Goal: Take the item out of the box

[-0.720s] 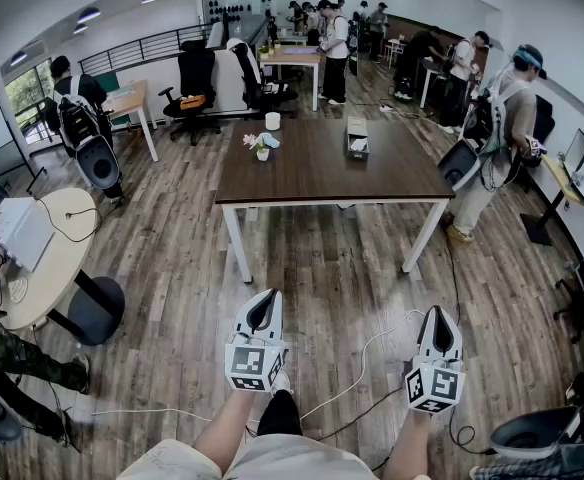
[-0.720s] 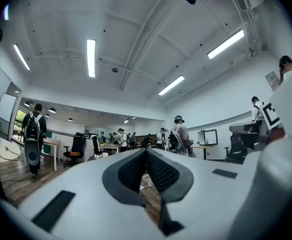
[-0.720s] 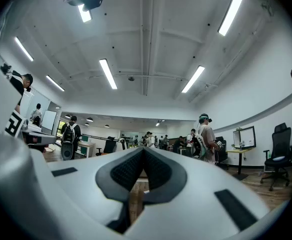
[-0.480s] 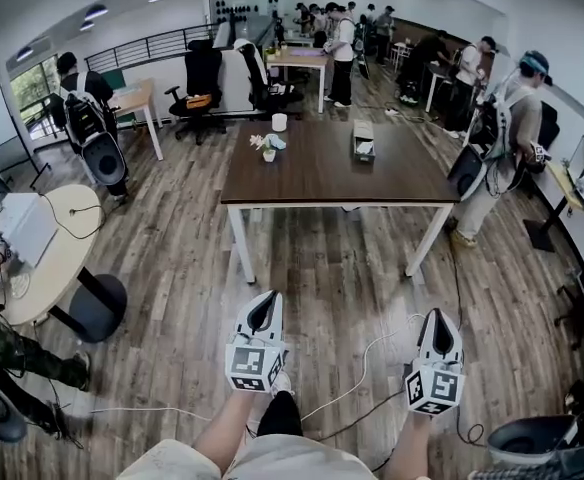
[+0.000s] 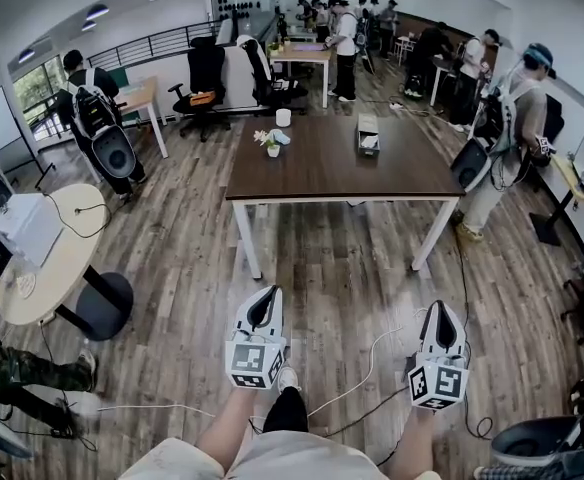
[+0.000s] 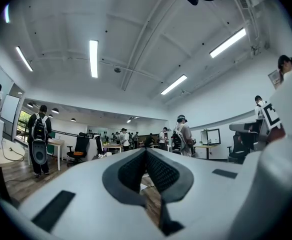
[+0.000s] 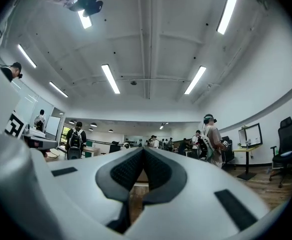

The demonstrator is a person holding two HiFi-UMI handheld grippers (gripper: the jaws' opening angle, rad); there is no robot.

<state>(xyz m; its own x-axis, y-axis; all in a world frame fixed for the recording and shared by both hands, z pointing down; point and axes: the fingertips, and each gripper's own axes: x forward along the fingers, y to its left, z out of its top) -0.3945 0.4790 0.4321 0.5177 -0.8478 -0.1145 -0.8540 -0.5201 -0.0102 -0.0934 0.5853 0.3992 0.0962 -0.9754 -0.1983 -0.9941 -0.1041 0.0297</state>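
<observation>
A small open box (image 5: 369,136) with something white in it stands on the far right part of the dark brown table (image 5: 332,173), well ahead of me. My left gripper (image 5: 269,292) and right gripper (image 5: 441,306) are held low over the wooden floor, short of the table's near edge. Both point toward the table with nothing between their jaws. In the left gripper view the left gripper's (image 6: 146,152) dark pads meet at the tip. The right gripper's (image 7: 143,150) pads likewise meet in the right gripper view.
A small flower pot (image 5: 273,148) and a white cup (image 5: 284,117) stand on the table's far left. A round table (image 5: 47,258) is at my left, and a person with a backpack (image 5: 507,133) stands by the table's right end. Cables (image 5: 367,353) lie on the floor.
The table and box sit slightly nearer and larger in the head view. Both grippers keep the same shut pose. The person with a backpack at the left has stepped to the right.
</observation>
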